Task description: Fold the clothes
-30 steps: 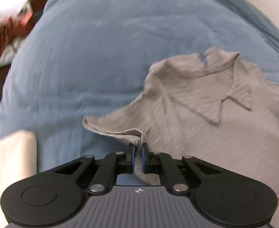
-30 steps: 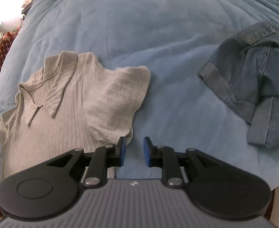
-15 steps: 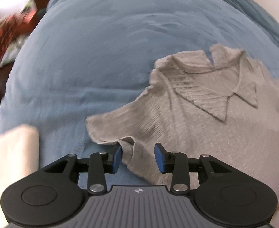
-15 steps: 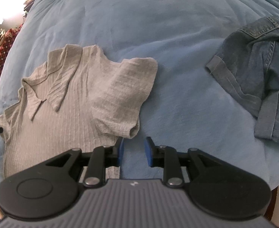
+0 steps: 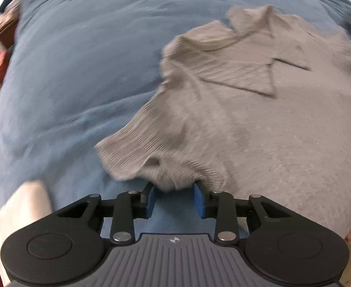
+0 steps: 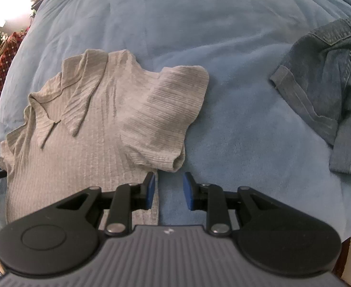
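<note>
A grey ribbed collared shirt (image 5: 235,110) lies face up on a blue bedspread (image 5: 79,71). In the left wrist view my left gripper (image 5: 174,196) is open, its blue pads on either side of a bunched fold at the shirt's left sleeve and side edge. The right wrist view shows the same shirt (image 6: 84,129) with its other sleeve (image 6: 165,114) spread out. My right gripper (image 6: 168,189) is open, just short of that sleeve's lower corner, with nothing between its fingers.
Crumpled blue denim shorts (image 6: 328,95) lie on the bedspread (image 6: 199,24) to the right of the shirt. A pale folded cloth (image 5: 22,210) sits at the lower left in the left wrist view. Red patterned fabric (image 6: 1,71) lies past the bed's left edge.
My left gripper was shut on the shirt's sleeve edge one second ago and has since opened, then pushed forward over the fold. The right gripper stayed open and edged toward the other sleeve.
</note>
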Tool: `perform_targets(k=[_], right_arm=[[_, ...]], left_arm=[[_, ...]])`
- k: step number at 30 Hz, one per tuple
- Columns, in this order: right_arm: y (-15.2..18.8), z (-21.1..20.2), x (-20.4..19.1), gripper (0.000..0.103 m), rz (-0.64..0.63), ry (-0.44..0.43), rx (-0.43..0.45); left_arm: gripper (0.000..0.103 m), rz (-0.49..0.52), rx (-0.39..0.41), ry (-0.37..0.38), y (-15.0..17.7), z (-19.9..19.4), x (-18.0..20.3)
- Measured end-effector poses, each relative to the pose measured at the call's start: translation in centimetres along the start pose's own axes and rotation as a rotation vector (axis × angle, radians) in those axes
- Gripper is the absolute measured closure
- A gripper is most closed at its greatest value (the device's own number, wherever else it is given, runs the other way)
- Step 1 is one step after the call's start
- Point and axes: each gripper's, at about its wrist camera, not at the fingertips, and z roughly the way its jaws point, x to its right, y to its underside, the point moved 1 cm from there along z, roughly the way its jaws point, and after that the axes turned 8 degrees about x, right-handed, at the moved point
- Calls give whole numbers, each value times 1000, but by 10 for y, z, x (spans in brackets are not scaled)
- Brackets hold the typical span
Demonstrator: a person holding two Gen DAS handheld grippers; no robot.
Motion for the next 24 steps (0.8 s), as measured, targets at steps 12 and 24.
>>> perform_targets(k=[12,24], right_arm=[[-6,-2,5,75,6,11,5],[-9,-3,15,74,36,22,26]], left_arm=[[93,-55,9,30,-21,12,2],[100,-338,12,-89,-4,-45,-10]])
